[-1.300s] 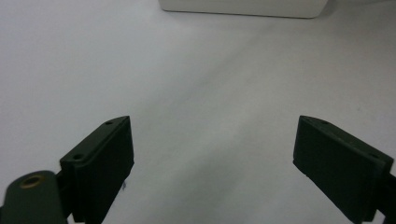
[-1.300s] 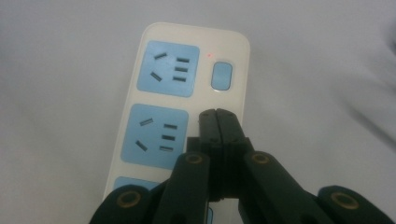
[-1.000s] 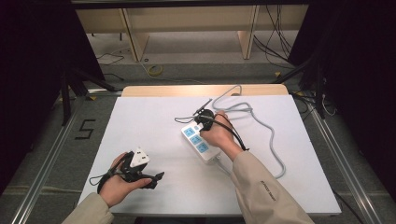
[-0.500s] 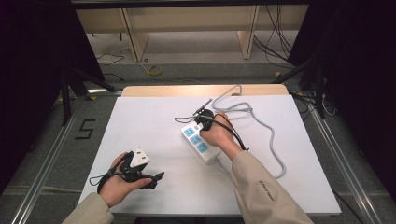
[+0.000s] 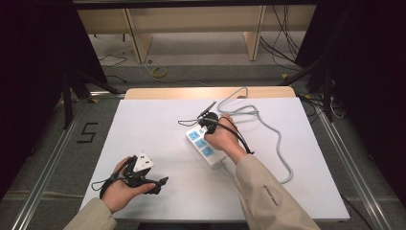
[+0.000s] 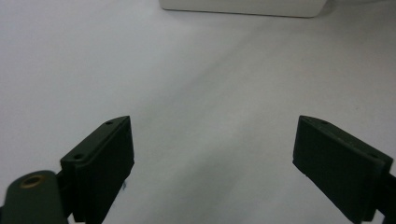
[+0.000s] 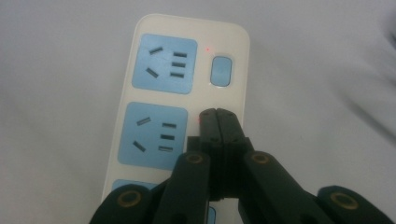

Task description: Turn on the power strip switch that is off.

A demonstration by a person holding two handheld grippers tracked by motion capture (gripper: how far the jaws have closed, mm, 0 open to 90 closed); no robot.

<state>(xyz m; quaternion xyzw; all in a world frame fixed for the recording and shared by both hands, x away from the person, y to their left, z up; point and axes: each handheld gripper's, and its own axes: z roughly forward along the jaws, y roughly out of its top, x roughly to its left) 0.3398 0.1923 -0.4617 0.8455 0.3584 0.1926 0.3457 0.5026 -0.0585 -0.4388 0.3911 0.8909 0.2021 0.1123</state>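
1. Since the earlier frames almost nothing has moved: both hands and the power strip sit where they were, and the right hand holds the same spot over the strip.
2. The left tool [image 5: 160, 182] lies low on the white surface [image 5: 158, 124] at about 7 o'clock, held in the left hand [image 5: 122, 189], with its tips pointing toward 3 o'clock. In the left gripper view its two black jaws stand wide apart with bare surface between them, gripping nothing.
3. The white power strip [image 5: 205, 146] lies near the middle of the surface, its long axis running from 10 o'clock to 4 o'clock. It carries blue socket panels [image 7: 163, 63] and a blue switch button [image 7: 221, 71] beside the top one.
4. The right tool [image 7: 217, 113] hovers over the strip at its 12 o'clock end, held by the right hand [image 5: 224, 136]. In the right gripper view its jaws are pressed together, tips over the strip's white edge beside the second socket; whether they touch the strip cannot be told.
5. A grey cable [image 5: 277, 139] loops across the surface from 1 o'clock down to 4 o'clock.
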